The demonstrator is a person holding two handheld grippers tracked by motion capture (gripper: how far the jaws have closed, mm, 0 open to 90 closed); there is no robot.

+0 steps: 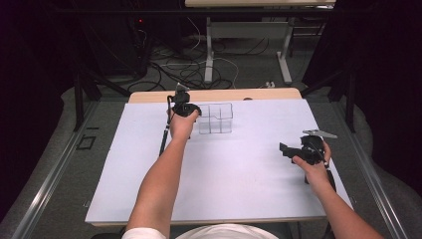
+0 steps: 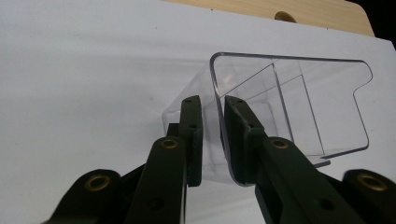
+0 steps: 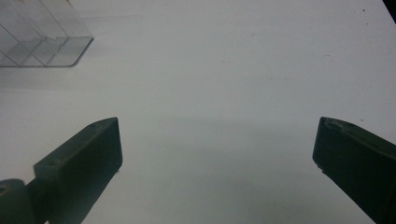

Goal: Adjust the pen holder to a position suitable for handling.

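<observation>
I am clamping my left gripper (image 2: 212, 135) on the clear divided box's (image 2: 289, 102) wall, squeezing gently so it stays level, right gripper (image 3: 217, 149) gaping idle.

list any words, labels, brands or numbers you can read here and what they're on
None: no readable text in any view.
The clear plastic organizer pinched by the left gripper is unmarked.
The white table cover is blank.
The right gripper carries no label.
</observation>
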